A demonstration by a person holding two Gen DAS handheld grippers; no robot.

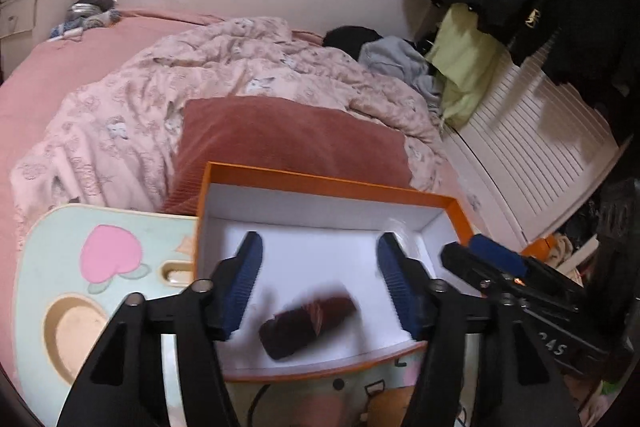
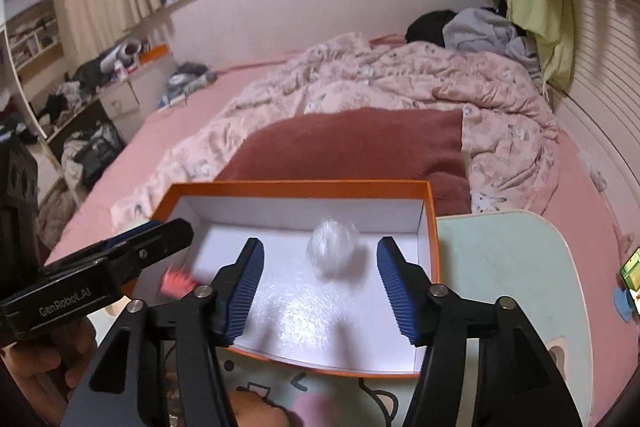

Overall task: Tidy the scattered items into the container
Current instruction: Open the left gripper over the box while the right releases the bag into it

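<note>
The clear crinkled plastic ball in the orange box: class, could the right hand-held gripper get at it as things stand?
Probably yes. The clear crinkled plastic ball lies in the open-topped orange box, straight ahead of the right hand-held gripper, whose jaws stand open with nothing between.

I see orange box [image 1: 320, 183] w/ white inside ahead of claw [image 1: 320, 287]; dark-red item [image 1: 308, 323] btwn blue pads [image 1: 244, 287]; mint table [image 1: 60, 255].

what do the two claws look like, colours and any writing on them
Both match: the left claw and right claw have angular matte black arms with triangular cut-outs and silver pivot bolts, and each finger ends in a ribbed dark blue pad. The left claw's black body reads "GenRobot.AI" in pale letters in the right wrist view. The right claw's body shows pale characters too blurred to read in the left wrist view. No cables or sleeves show.
</note>
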